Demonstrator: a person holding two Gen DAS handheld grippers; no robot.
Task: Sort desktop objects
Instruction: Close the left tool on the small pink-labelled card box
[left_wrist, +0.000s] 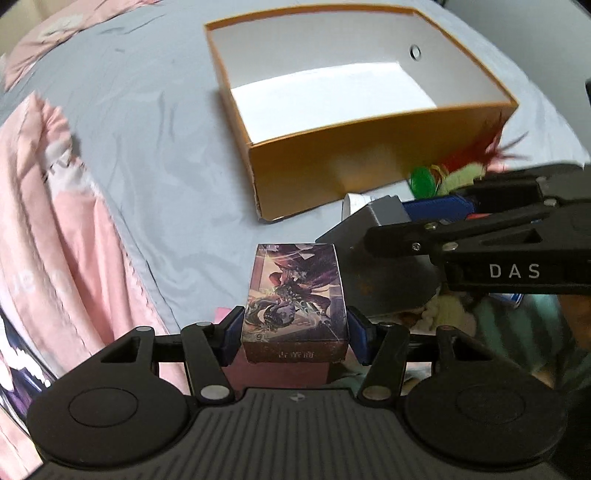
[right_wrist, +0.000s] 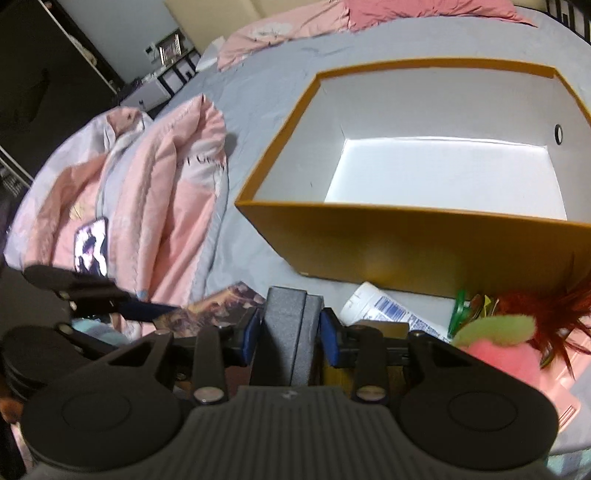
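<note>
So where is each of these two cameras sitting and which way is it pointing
Left wrist: on the left gripper, looking down along its jaws, shut on an illustrated card box; the right gripper crosses at right.
Right wrist: on the right gripper, angled down, jaws shut on a dark grey box; the left gripper shows at left.
Shared: the empty orange box on the grey sheet, pink quilt, both held boxes.

The open box (left_wrist: 354, 155) is sitting on the bedsheet (left_wrist: 155, 122); the quilt (left_wrist: 62, 229) is lying left of the open box, the tube (right_wrist: 373, 306) just before it.
</note>
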